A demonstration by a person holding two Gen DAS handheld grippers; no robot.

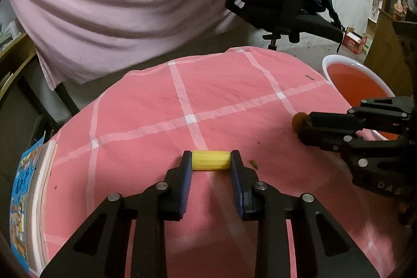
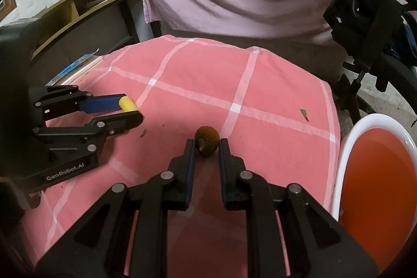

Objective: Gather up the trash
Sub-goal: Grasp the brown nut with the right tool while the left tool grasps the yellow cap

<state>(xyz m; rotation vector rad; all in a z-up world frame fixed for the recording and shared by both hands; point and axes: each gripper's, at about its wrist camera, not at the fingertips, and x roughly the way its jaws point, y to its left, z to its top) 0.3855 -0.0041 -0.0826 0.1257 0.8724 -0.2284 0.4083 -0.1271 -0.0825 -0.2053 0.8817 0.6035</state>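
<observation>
My left gripper point(image 1: 211, 159) is shut on a yellow ribbed cylinder point(image 1: 211, 160), held end to end between its fingertips just above the pink checked cloth point(image 1: 182, 100). It also shows in the right wrist view point(image 2: 130, 110), with the cylinder point(image 2: 128, 104) at its tips. My right gripper point(image 2: 207, 145) is shut on a small brown round piece of trash point(image 2: 207, 142). In the left wrist view the right gripper point(image 1: 303, 125) comes in from the right with the brown piece point(image 1: 299, 121) at its tips.
A white bin with a red liner point(image 2: 375, 173) stands at the table's right edge, also in the left wrist view point(image 1: 357, 80). Small leaf scraps point(image 2: 304, 114) lie on the cloth. A book point(image 1: 23, 199) lies at the left edge. A black office chair point(image 1: 292, 4) stands behind.
</observation>
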